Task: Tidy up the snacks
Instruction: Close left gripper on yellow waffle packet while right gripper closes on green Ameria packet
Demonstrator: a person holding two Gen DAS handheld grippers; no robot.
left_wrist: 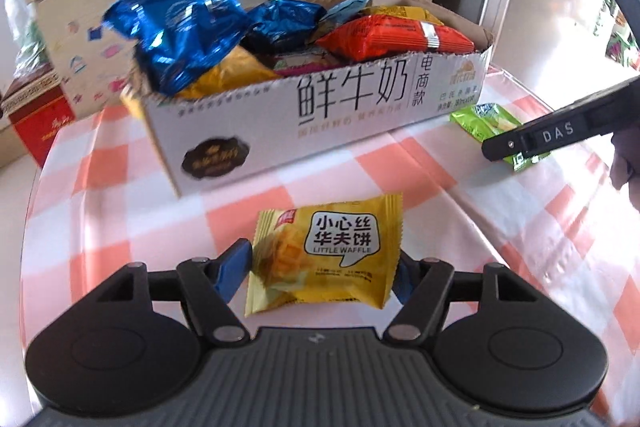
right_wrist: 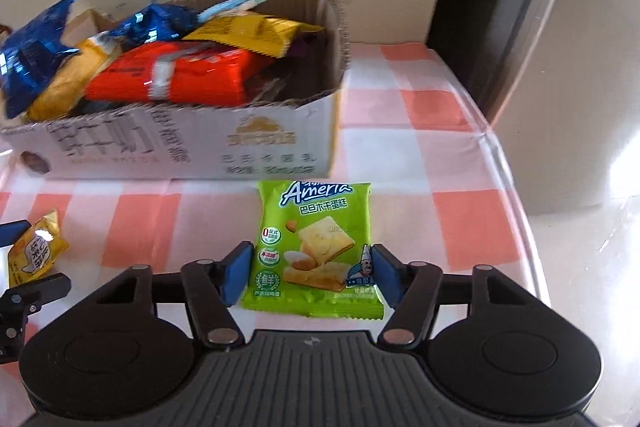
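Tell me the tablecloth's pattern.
The tablecloth is checked in salmon-pink and white squares, clearest in the right wrist view.

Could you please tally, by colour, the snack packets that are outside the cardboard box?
Yellow waffle packet: 1
Green cake packet: 1
Total: 2

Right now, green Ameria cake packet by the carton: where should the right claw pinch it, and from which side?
Pinch the green foil cake packet across its two long side edges at the lower half, coming from above. It lies flat on the checked tablecloth, and the right claw already straddles it, blue pads at both edges.
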